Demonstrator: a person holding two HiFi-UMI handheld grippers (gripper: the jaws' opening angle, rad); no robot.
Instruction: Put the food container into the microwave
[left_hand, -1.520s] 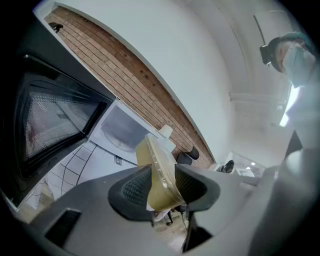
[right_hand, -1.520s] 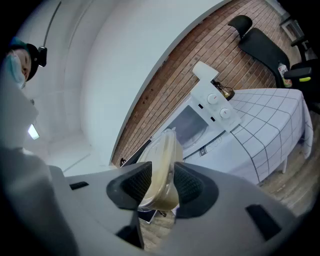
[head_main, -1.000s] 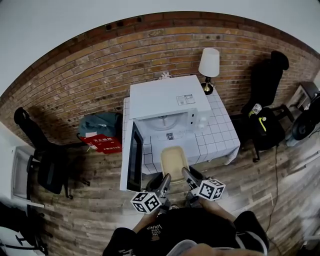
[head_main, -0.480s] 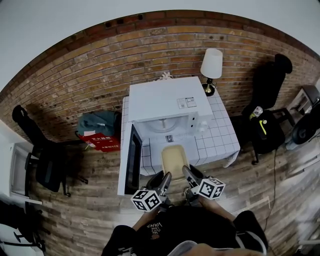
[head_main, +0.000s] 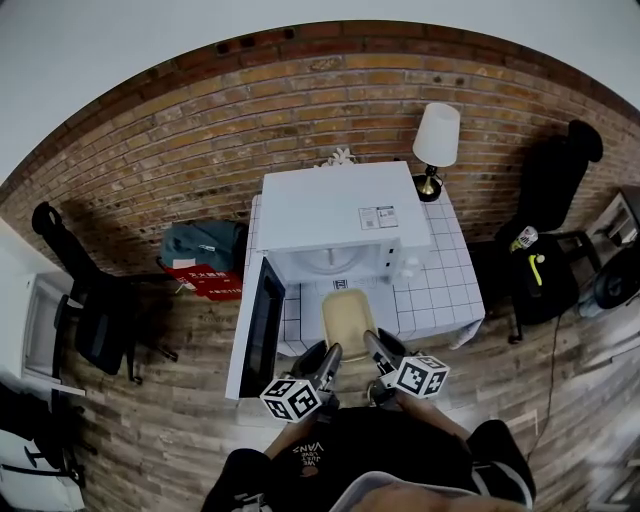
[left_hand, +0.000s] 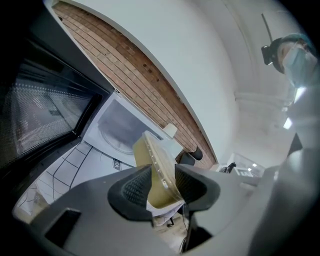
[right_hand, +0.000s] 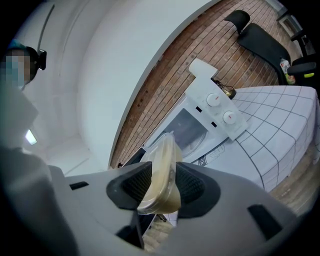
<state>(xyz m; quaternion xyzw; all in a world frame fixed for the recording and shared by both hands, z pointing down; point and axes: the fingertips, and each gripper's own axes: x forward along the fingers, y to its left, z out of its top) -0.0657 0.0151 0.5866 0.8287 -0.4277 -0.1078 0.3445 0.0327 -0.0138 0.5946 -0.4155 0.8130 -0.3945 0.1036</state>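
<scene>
Tan container (head_main: 347, 318), clamped by left gripper (head_main: 329, 354) and right gripper (head_main: 372, 343), hangs before open microwave (head_main: 335, 210); carry step, next slide it inside.

Soft, even indoor light fills the head view, where the microwave (head_main: 335, 205) top looks nearly washed out and the wide lens bows the brick wall (head_main: 200, 150) into an arc. Both gripper views go black at the corners, with a blurred near foreground. Ceiling lights (left_hand: 298, 95) flare in the left one.
</scene>
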